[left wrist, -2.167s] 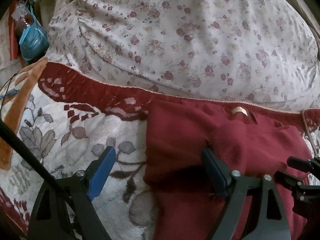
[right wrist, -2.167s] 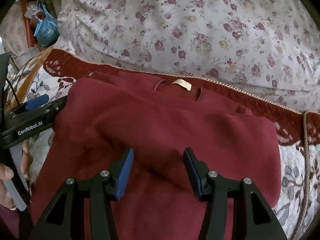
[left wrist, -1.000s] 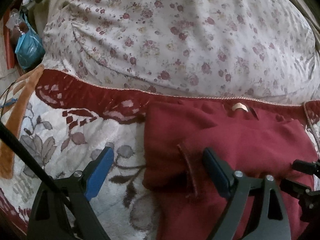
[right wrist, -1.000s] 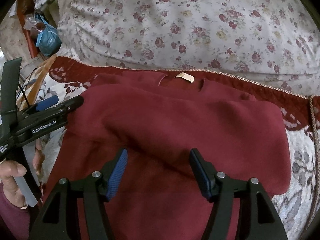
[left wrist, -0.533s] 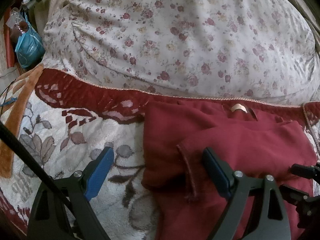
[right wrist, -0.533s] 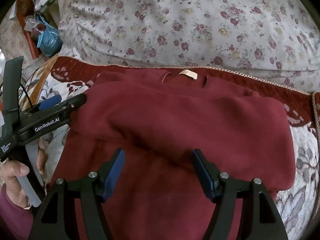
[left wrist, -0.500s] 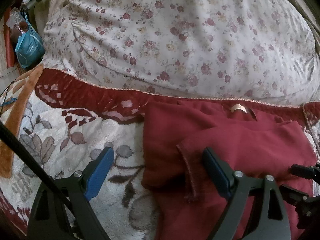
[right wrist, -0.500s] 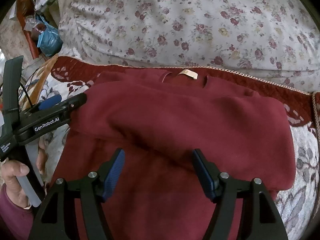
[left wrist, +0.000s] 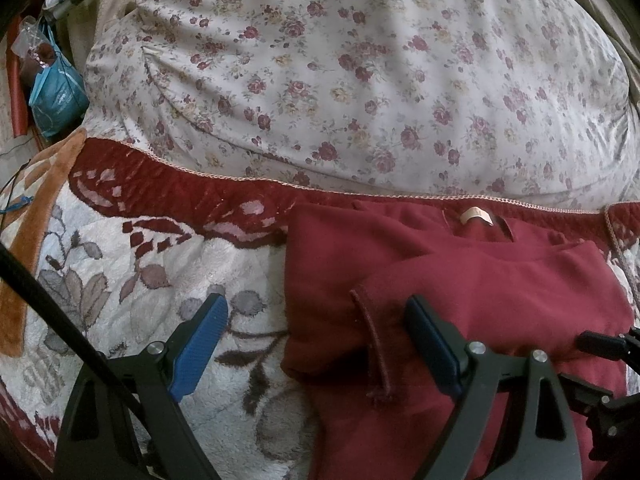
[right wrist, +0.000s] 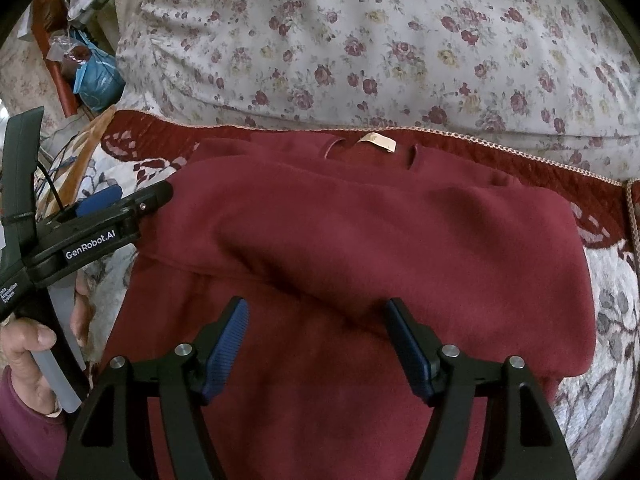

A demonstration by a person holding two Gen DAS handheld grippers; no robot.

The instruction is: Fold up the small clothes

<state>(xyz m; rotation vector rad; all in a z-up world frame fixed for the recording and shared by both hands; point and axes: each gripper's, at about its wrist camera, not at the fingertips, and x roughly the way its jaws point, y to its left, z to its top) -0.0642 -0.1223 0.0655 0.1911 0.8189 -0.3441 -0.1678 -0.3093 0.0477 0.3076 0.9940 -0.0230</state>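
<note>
A dark red garment (right wrist: 360,240) lies flat on the bed, neck label (right wrist: 378,142) at the far side and a sleeve folded across its body. My right gripper (right wrist: 318,320) hovers open over the garment's middle with nothing pinched between its blue pads. My left gripper (left wrist: 316,332) stands wide open over the garment's (left wrist: 460,280) left edge. The sleeve cuff (left wrist: 372,348) lies loose between its fingers, touching neither pad. In the right wrist view the left gripper (right wrist: 120,216) sits beside the garment's left shoulder, held by a hand (right wrist: 28,348).
A big floral pillow (left wrist: 360,80) fills the far side. The garment rests on a plush blanket (left wrist: 140,280) with a leaf pattern and dark red border. A blue bag (left wrist: 56,96) and clutter sit beyond the bed's far left corner. A braided cord (right wrist: 632,216) runs along the right.
The right gripper's jaws have spread a little wider and the garment looks slightly farther off. On the left, the sleeve fold that bulged by the right finger now lies flat.
</note>
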